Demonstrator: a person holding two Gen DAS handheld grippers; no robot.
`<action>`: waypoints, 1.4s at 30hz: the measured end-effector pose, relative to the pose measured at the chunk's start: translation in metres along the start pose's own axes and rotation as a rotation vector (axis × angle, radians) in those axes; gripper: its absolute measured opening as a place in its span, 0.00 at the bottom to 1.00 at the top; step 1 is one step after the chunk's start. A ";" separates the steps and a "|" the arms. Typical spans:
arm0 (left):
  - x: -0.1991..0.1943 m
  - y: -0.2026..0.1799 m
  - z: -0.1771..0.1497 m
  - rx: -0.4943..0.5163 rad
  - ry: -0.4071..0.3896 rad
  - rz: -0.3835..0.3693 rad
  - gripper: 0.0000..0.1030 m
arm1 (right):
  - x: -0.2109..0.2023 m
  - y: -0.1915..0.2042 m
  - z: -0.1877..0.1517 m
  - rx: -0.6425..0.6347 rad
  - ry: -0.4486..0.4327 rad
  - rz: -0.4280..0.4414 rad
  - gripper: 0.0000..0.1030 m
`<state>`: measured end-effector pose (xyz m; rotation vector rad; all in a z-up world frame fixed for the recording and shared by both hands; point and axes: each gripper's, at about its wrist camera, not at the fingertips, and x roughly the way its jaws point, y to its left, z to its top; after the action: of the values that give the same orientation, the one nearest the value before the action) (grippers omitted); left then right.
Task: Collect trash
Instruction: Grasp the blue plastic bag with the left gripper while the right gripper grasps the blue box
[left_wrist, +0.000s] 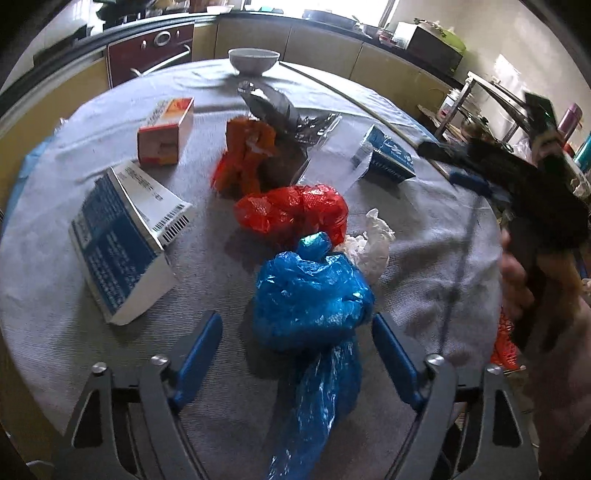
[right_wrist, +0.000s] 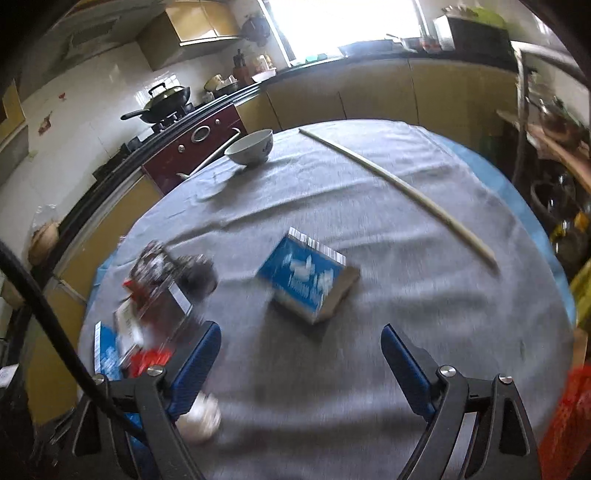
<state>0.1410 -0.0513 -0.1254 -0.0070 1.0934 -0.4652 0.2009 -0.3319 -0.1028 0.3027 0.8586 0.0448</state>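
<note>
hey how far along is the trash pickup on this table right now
Nothing looks collected yet. In hand: nothing, though the open left gripper straddles the blue plastic bag. The right gripper is open over bare cloth near the blue carton. Still on the table: red bag, orange wrapper, white tissue, orange box and blue-white box.

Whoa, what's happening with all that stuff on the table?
Someone is cleaning up trash with a claw in each hand. The left claw is open around a crumpled blue plastic bag, not squeezing it yet. The right claw is open too, hovering over the grey tablecloth near a small blue box. A red bag, tissue, boxes and a white bowl wait on the table.
</note>
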 end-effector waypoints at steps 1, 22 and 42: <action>0.002 0.001 0.000 -0.003 0.009 -0.004 0.73 | 0.007 0.002 0.007 -0.020 -0.006 -0.009 0.88; -0.025 0.021 -0.003 -0.033 -0.068 0.006 0.48 | 0.057 -0.006 0.022 -0.097 0.090 0.009 0.68; -0.047 -0.016 -0.018 0.071 -0.159 0.071 0.48 | -0.037 -0.055 -0.048 0.094 0.022 0.098 0.69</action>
<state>0.1021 -0.0441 -0.0901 0.0563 0.9182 -0.4323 0.1362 -0.3791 -0.1208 0.4329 0.8683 0.0994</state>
